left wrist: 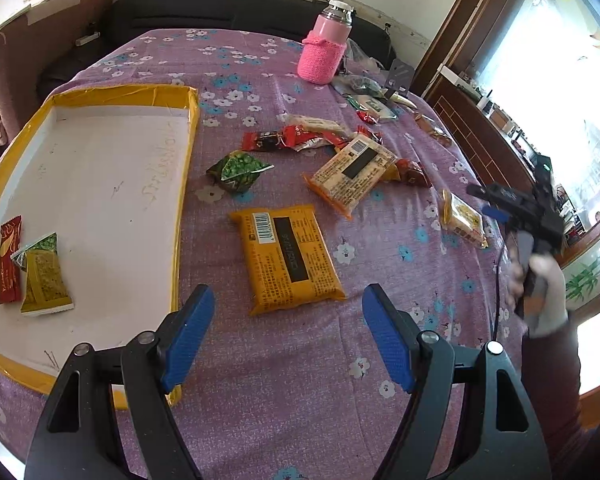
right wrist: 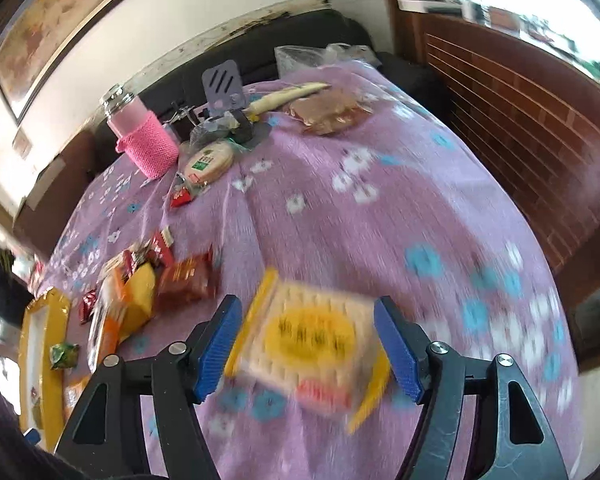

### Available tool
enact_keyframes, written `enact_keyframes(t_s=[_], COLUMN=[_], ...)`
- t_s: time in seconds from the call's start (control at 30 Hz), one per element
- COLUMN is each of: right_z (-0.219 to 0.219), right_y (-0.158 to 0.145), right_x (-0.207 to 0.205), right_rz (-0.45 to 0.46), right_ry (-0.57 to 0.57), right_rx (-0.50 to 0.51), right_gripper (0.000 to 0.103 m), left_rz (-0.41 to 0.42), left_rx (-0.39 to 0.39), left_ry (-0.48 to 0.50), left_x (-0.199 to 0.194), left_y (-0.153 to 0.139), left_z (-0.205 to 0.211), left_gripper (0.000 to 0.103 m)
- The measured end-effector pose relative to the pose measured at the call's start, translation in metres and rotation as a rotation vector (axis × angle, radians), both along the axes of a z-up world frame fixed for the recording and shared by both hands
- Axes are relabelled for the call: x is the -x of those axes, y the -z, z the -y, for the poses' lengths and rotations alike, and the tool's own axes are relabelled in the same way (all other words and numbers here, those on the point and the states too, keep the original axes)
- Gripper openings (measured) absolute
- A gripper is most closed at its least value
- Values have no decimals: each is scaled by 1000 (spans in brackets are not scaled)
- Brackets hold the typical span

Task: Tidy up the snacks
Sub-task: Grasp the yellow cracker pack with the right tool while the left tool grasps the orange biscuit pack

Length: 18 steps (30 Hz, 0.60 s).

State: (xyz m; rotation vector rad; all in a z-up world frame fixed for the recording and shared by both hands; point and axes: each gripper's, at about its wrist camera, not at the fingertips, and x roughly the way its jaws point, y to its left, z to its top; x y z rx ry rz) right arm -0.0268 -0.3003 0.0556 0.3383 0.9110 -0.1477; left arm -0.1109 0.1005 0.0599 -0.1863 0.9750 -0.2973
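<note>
Yellow cracker packet (right wrist: pixel 312 344) between the right gripper's (right wrist: pixel 306 344) wide-open fingers, ungripped.

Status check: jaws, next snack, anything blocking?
Left gripper open, empty, over orange packet. Right gripper open around cracker pack, not clamped. Tray holds two snacks. Nothing blocking.

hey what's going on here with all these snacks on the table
A person is sorting snack packets off a purple flowered tablecloth into a yellow-rimmed tray, holding a claw in each hand. Two packets already lie in the tray. The left claw is open just short of an orange packet. The right claw is open with a yellow cracker packet between its pads, not visibly gripped. More snacks are scattered across the table.
</note>
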Motion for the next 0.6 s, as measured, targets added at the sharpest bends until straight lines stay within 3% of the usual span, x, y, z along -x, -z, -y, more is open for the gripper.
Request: enact_keyframes(t_s=[0.1,0.13,0.3,0.37,0.5,0.6], right_z=[9,12,-10,-26,-62,-75], right_y=[15,23,28,26,26,30], right_x=[-28,-33,-7,4,12,12], right_rz=[-64,-112,-167,-165,-159,-147], right_ry=[-31,-45,-168,-201,-201,-181], right_rx=[-24,-74,-188,-138,67,107], right_gripper=[73,73,74,74,76,76], left_rz=[8,12,11,-4,-14,-9], left_rx=[7,9,7,13,-10,-36], left_ry=[3,4,7,11,12,12], left_x=[2,3,-3,-8,-15,-24], left_y=[-2,-3,0,6,15,18], left_z=[0,0,0,4,14,20], left_gripper=[76,76,76,76,76,76])
